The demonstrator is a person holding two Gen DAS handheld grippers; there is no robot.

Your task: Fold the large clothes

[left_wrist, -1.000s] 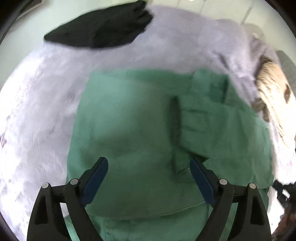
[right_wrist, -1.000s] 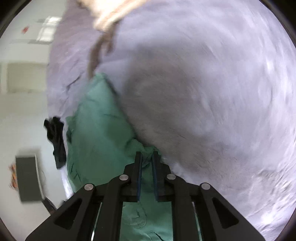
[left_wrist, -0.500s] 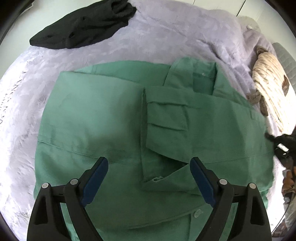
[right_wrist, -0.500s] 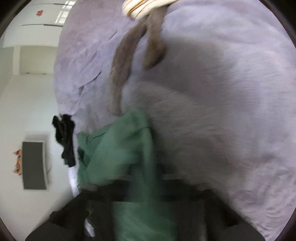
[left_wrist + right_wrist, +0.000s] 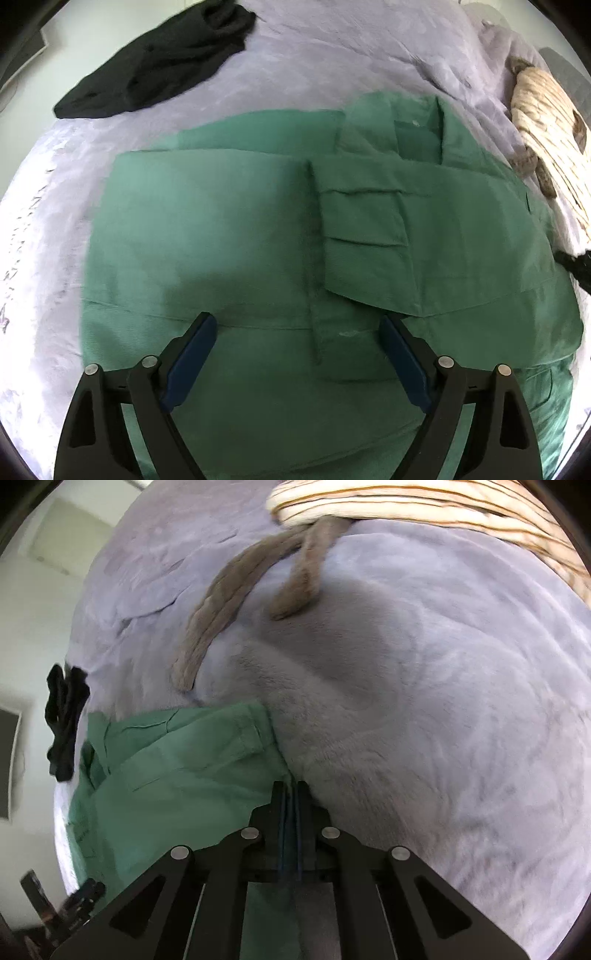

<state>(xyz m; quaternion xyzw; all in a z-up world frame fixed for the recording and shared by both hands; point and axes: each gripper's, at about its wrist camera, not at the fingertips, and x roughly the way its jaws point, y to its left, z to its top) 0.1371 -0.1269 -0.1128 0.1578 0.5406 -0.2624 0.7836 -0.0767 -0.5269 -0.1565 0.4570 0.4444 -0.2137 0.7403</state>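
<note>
green shirt (image 5: 258, 229) flat on lavender blanket (image 5: 332, 62)

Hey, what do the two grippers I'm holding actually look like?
Both look alike. The left gripper has matte black plastic arms with triangular cutouts, round silver rivets at the joints, and flat dark blue pads lining its jaws. The right gripper has the same black frame, silver rivets and blue pads.

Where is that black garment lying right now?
In the left wrist view the black garment lies at the upper left on the lilac blanket, beyond the green shirt, apart from it.
</note>
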